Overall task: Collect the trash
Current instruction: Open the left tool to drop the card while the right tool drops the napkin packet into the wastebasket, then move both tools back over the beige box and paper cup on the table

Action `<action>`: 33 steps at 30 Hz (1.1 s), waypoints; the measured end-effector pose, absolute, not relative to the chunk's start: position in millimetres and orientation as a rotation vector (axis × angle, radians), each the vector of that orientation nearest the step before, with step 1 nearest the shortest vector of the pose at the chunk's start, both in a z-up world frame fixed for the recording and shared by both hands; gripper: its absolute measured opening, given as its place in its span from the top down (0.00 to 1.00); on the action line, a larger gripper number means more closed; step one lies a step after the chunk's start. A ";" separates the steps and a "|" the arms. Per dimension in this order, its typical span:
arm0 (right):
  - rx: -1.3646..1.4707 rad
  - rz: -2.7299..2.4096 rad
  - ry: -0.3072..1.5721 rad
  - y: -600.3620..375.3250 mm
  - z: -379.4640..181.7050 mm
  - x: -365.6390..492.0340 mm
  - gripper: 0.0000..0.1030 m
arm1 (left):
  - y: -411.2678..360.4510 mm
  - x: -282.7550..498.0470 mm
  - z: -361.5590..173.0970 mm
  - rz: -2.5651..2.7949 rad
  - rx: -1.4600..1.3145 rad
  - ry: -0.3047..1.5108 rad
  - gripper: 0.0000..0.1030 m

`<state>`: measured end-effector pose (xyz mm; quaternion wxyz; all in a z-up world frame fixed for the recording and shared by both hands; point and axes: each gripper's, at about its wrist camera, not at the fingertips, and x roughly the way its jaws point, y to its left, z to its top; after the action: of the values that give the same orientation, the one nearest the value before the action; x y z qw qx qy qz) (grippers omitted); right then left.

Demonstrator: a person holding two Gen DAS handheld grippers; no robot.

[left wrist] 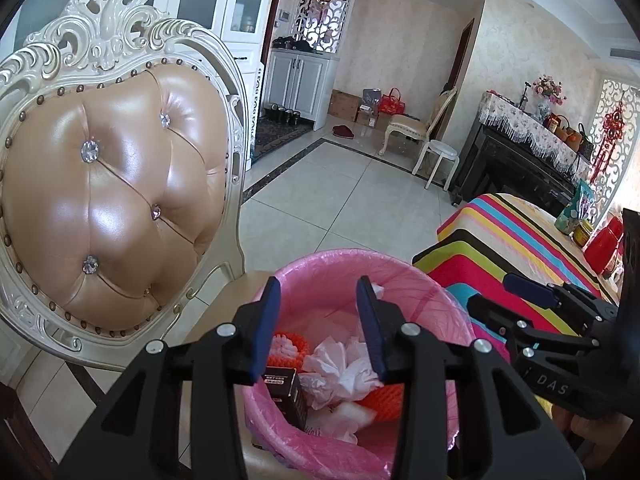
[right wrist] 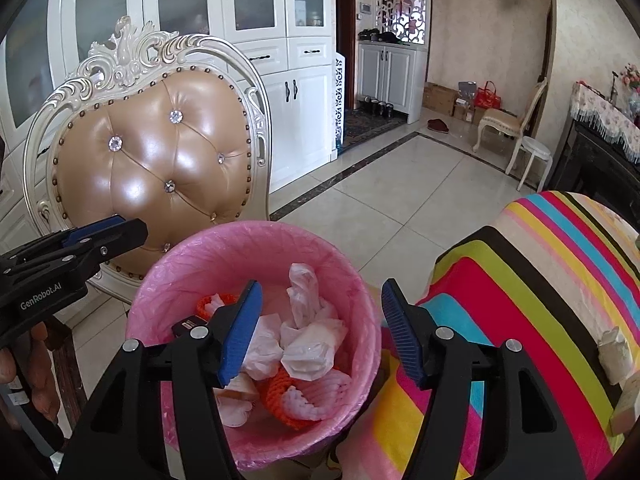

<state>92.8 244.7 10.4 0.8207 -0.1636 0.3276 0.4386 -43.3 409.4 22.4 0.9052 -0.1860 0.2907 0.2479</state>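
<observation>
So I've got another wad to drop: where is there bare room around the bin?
The striped tablecloth right of the pink-lined bin is bare near its corner; the floor tiles behind are open. Crowded: the bin's middle, heaped with crumpled tissues, and its left side against the chair.

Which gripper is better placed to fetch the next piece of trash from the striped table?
Right, probably: the right gripper is open and empty beside the striped table; the left gripper hangs over the pink bin, nearer the chair.
</observation>
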 end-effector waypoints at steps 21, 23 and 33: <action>-0.256 0.754 0.659 130.1 27.0 141.0 0.39 | 343.9 7.2 35.3 0.411 -0.319 0.605 0.56; -0.239 0.727 0.653 113.6 28.9 148.5 0.37 | 335.3 13.3 36.8 0.401 -0.310 0.606 0.56; -0.174 0.567 0.628 33.0 31.7 185.6 0.34 | 281.7 52.2 45.0 0.330 -0.263 0.613 0.52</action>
<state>185.6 33.0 31.7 0.9082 -0.0842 0.3044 0.2746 52.2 281.7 45.0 0.9316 -0.1283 0.2994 0.1613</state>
